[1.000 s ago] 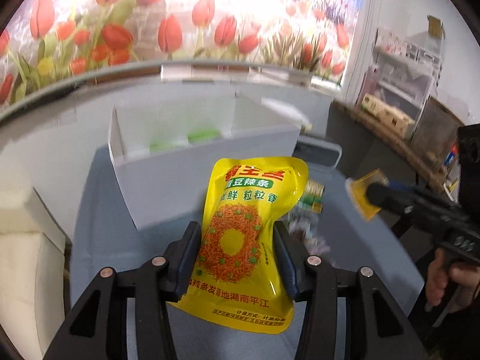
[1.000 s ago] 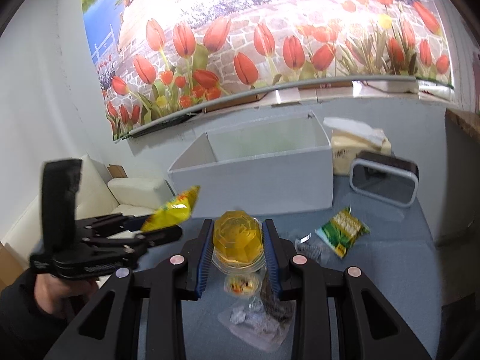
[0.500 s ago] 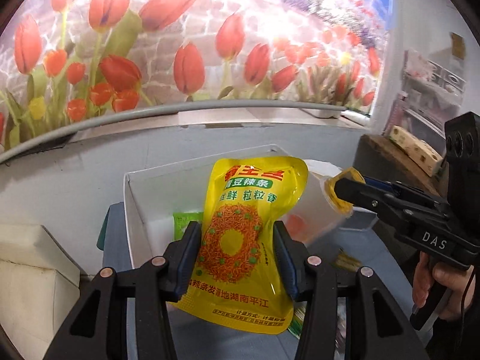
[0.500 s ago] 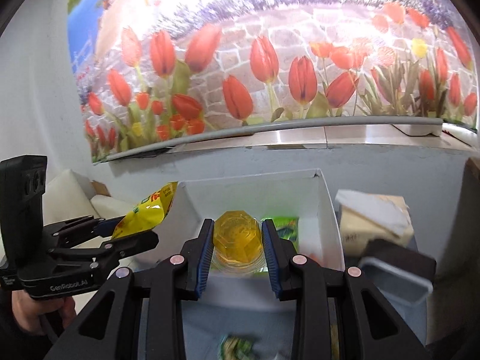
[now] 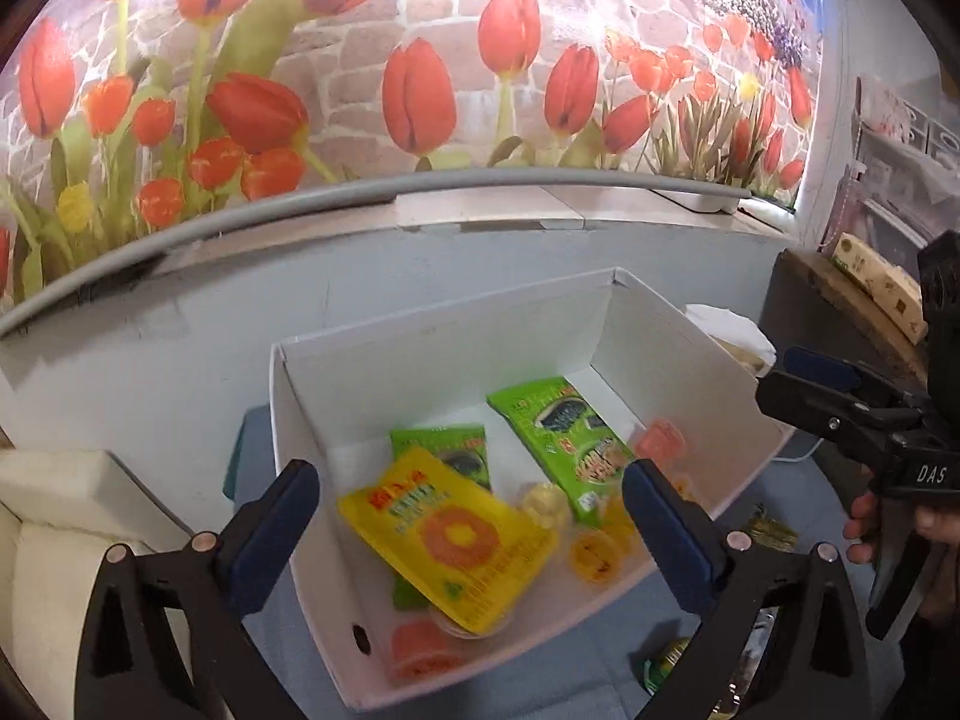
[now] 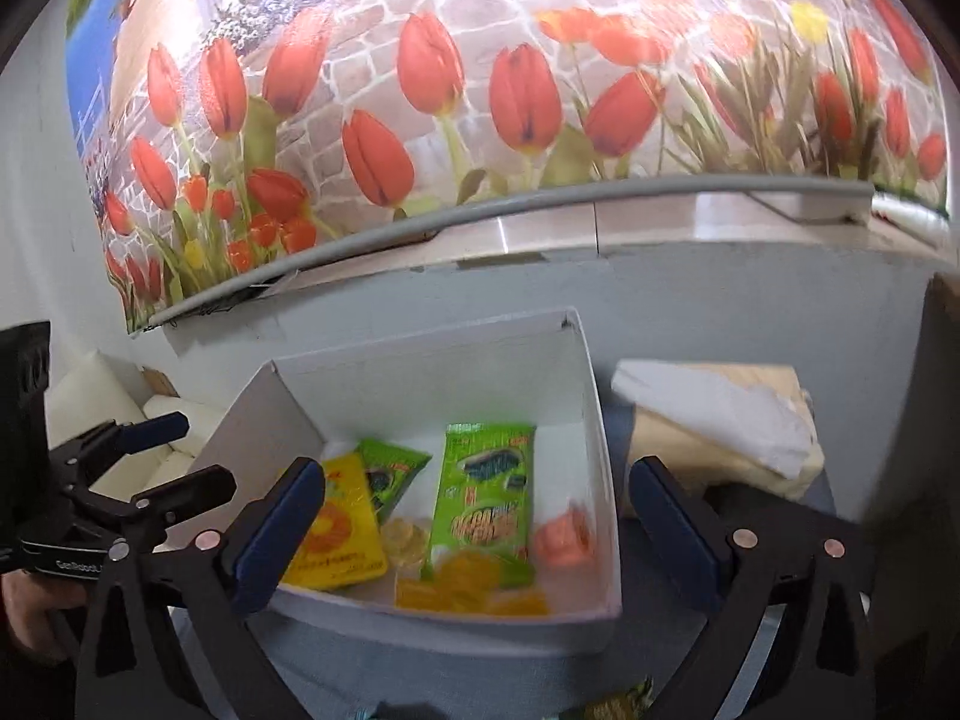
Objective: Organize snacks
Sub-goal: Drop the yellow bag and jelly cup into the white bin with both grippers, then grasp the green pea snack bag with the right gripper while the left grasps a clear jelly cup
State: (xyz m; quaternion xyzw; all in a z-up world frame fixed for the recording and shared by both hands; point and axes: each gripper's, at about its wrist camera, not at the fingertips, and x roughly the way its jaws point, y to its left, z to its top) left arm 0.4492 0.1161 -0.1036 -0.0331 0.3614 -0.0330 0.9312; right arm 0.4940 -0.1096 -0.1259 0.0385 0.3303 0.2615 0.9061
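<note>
Both grippers are held above the near edge of a white box that stands on the blue-grey tabletop against the wall bearing a tulip mural. The left gripper is seen with its jaws opening, spread wide, with nothing pressed between the pads. The yellow snack pouch is found lying flat inside the box, below and between the left gripper's fingers, at the box's near left corner, and is blurred. The right gripper is likewise opening, released, its pads clear of everything. A blurred yellow jelly cup is seen inside the box near its front wall, below and between the right gripper's fingers. Two green snack packets are laid on the box floor behind the pouch, and a pink jelly cup is placed toward the right wall. A cream tissue pack is set on the tabletop just right of the box.
</note>
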